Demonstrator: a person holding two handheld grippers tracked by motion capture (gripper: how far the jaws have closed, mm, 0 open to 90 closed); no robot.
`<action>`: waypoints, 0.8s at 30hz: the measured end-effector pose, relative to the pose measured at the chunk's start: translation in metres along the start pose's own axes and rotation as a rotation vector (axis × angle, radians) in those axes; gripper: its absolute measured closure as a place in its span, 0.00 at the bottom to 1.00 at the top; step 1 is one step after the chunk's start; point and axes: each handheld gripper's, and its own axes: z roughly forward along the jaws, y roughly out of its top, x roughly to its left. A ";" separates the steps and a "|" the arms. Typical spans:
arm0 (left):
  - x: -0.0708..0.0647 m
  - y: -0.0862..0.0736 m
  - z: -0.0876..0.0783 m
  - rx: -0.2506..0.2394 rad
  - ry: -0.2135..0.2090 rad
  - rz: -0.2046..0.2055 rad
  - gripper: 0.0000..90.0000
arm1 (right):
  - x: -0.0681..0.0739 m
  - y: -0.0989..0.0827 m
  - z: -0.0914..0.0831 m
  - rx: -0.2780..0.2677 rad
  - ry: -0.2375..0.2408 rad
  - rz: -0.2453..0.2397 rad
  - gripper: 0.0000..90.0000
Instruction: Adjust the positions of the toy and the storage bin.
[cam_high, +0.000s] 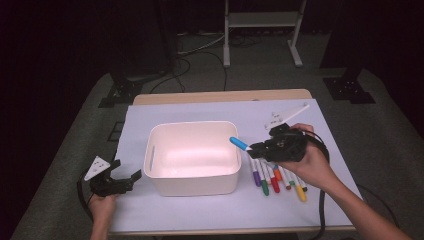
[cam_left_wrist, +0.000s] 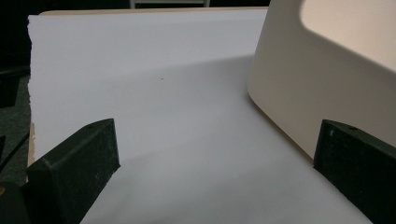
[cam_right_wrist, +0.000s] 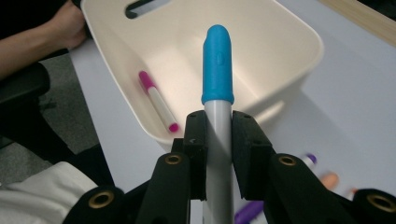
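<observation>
Blue-capped marker (cam_right_wrist: 217, 93): light, stiff, smooth grey barrel, likely slippery. My right claw (cam_right_wrist: 218, 135) is clamped on the barrel just below the cap; a hold nearer mid-barrel would resist pivoting better. In the high view it sits centre-right, cap tip over the right rim of the white bin (cam_high: 192, 185). A pink marker (cam_right_wrist: 159, 102) lies inside the bin. Remaining markers (cam_high: 277, 180) lie in a row on the counter (cam_high: 200, 110), lower right. Left claw (cam_high: 122, 180), jaws apart and holding nothing, rests lower left beside the bin.
</observation>
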 end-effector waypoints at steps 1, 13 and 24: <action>0.000 0.000 0.000 -0.001 -0.001 0.004 0.00 | 0.003 0.005 0.003 0.001 0.012 -0.009 0.84; 0.000 0.000 0.000 0.004 -0.003 -0.002 0.00 | 0.027 0.049 0.047 0.023 0.130 -0.121 0.84; 0.001 0.000 0.000 0.004 -0.005 -0.004 0.00 | 0.036 0.070 0.083 0.047 0.194 -0.162 0.84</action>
